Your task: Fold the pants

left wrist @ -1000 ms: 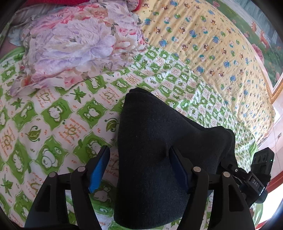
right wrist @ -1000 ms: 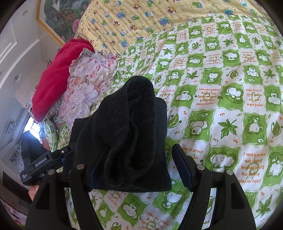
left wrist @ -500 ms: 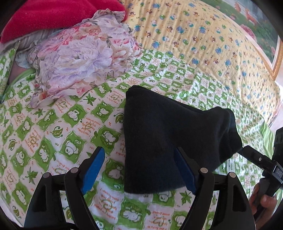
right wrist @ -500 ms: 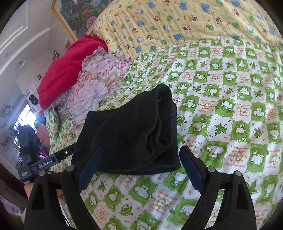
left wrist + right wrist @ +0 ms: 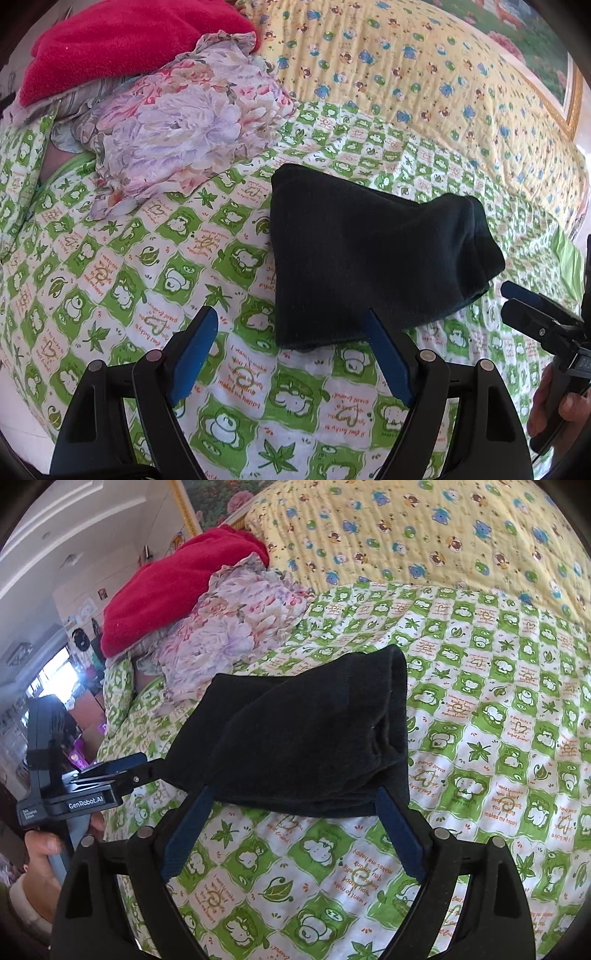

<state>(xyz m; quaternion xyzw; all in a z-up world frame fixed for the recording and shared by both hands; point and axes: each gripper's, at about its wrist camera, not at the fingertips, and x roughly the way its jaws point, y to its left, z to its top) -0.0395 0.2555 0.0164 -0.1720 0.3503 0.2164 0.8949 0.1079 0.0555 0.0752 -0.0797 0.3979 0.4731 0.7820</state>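
left wrist view first, from its left edge: i see a bright red fleece blanket (image 5: 110, 44) bunched at the top corner, and against it a crumpled floral fabric in pink and lilac (image 5: 184, 125). both lie on the green-and-white checked bedsheet with cartoon animals (image 5: 110, 258). beyond that runs a yellow quilted cover with small blue and green bears (image 5: 406, 74). my left gripper (image 5: 291, 343) has its blue-padded jaws spread wide, nothing between them, only sheet showing in the gap. just ahead and to the right the folded black pants (image 5: 369, 258) rest on the sheet as a thick dark bundle, the rounded fold end pointing right. the near edge of the bundle sits by the tip of the right-hand finger; i cannot tell if they touch. at the far right edge i see my right gripper (image 5: 517, 299) side on, apart from the cloth.

right wrist view, again from the left: the left gripper's black body sits at the edge, its fingers at the bundle's left corner. the red blanket and floral fabric are behind it. the right gripper (image 5: 291, 812) is also spread wide and holds nothing; the pants (image 5: 303, 738) lie just past its fingertips, overlapping both tips in view.
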